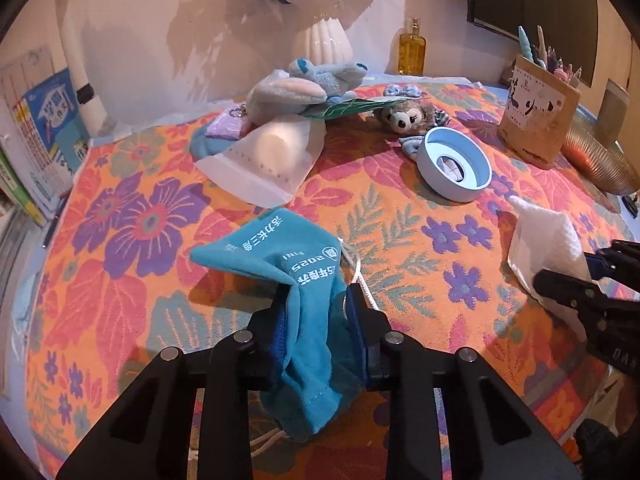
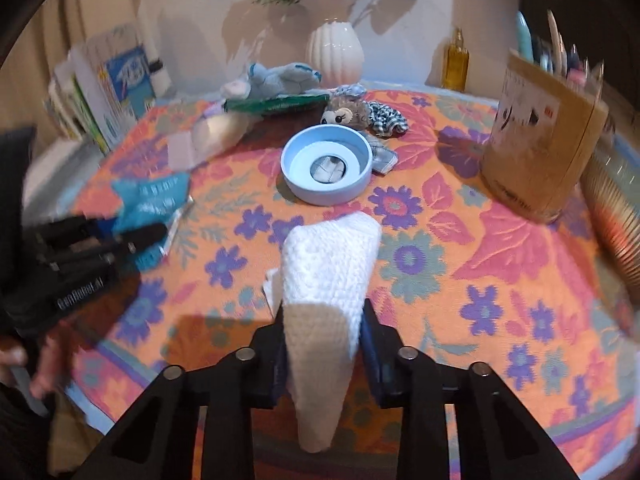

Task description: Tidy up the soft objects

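Note:
My left gripper (image 1: pixel 318 308) is shut on a teal drawstring pouch (image 1: pixel 280 256) with white print, held above the floral tablecloth (image 1: pixel 132 292). My right gripper (image 2: pixel 324 320) is shut on a white textured cloth (image 2: pixel 332 256), which also shows in the left wrist view (image 1: pixel 548 240). The left gripper with the pouch (image 2: pixel 152 196) appears at the left of the right wrist view. At the back lie a blue-grey plush toy (image 1: pixel 312 84) on a green card and a small brown plush (image 1: pixel 408 114).
A light blue round container (image 1: pixel 454 164) sits mid-table. A clear plastic bag (image 1: pixel 264 160) lies left of it. A cardboard pen holder (image 1: pixel 538 116), a ribbed amber bowl (image 1: pixel 600 160), a white vase (image 1: pixel 322 40), a yellow bottle (image 1: pixel 412 48) and books (image 1: pixel 40 136) ring the table.

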A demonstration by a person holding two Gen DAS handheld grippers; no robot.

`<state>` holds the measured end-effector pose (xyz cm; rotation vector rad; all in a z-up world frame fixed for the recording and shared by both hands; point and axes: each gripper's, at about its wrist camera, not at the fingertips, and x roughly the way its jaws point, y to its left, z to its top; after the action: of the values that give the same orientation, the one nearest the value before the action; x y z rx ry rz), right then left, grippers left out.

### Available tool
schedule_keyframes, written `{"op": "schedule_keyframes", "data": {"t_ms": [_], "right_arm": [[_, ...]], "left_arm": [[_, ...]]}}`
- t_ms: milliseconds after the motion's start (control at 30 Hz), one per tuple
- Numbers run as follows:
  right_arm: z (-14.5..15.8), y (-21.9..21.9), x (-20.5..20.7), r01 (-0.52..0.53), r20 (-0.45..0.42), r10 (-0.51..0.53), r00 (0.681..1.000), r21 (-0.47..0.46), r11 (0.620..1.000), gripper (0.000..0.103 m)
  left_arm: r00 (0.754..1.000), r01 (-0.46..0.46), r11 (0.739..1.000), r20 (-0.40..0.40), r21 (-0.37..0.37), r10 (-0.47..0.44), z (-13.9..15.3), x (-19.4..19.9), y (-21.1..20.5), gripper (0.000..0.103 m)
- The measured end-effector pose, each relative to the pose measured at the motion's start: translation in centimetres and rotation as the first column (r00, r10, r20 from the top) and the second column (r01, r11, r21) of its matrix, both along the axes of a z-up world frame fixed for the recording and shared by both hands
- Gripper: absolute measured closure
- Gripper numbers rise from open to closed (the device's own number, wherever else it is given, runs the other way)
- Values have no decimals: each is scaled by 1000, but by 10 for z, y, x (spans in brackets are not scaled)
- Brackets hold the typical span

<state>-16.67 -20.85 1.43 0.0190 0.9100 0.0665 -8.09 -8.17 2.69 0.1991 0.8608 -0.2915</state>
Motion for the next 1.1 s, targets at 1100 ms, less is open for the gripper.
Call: {"op": "schedule_keyframes", "data": {"t_ms": [1100], "right_arm": [[38,-186,-127,415,166,-423,891,84,906,77]], "left_arm": [[902,430,893,99,-134,-420,97,-64,-230,91]]}}
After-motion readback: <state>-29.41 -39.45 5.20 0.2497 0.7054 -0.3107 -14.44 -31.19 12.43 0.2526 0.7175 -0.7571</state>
